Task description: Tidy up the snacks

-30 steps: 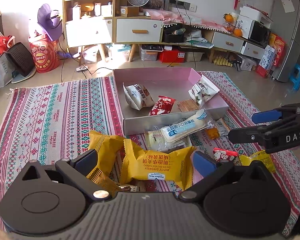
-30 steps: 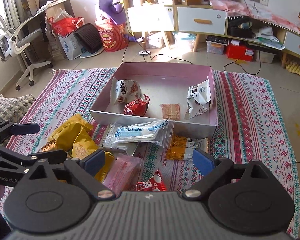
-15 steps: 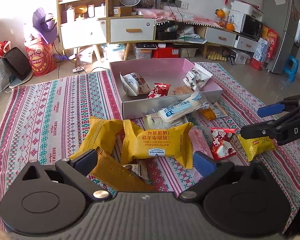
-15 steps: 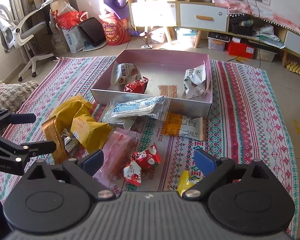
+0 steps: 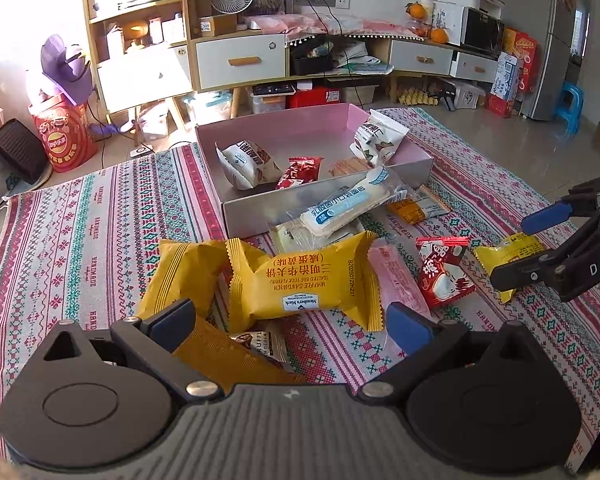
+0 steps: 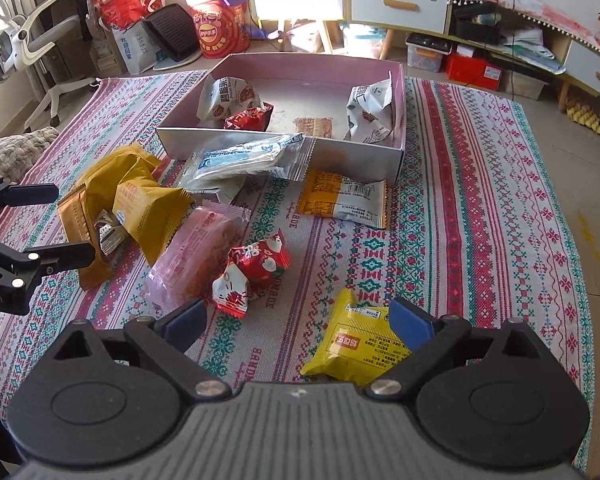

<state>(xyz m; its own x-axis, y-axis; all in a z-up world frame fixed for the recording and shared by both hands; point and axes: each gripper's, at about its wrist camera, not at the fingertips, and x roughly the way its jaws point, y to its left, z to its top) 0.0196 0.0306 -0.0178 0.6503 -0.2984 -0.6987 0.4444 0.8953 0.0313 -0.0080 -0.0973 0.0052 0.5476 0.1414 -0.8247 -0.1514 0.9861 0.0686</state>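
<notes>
**Loose snacks before the box: handling notes**

Landmark: shallow pink-lined cardboard box (image 6: 396,148) on the striped woven rug (image 6: 480,208), holding two white crinkled packets, a red one and a flat biscuit.

- Clear film bun packet with blue print (image 6: 248,156): rests against the box's near wall. Looks soft and slippery; better taken across the middle.
- Orange-and-white flat sachet (image 6: 344,200): just in front of the box's near right corner. Thin and limp; probably best pinched at a sealed edge.
- Yellow foil waffle-sandwich packs (image 5: 304,280): heaped in front of the box, towards its left. Puffed and light, likely crushable, so a gentle hold by the crimped end.
- Pink translucent packet (image 6: 196,256) and red-and-white small pouch (image 6: 256,272): touching, farther out from the box.
- Small yellow packet (image 6: 360,344): farthest from the box.

Left gripper (image 5: 292,322): jaws wide, empty, over the yellow heap. Right gripper (image 6: 300,324): jaws wide, empty, one blue pad over the small yellow packet.

Room: rug right of the box is bare, and the box's middle is free.
</notes>
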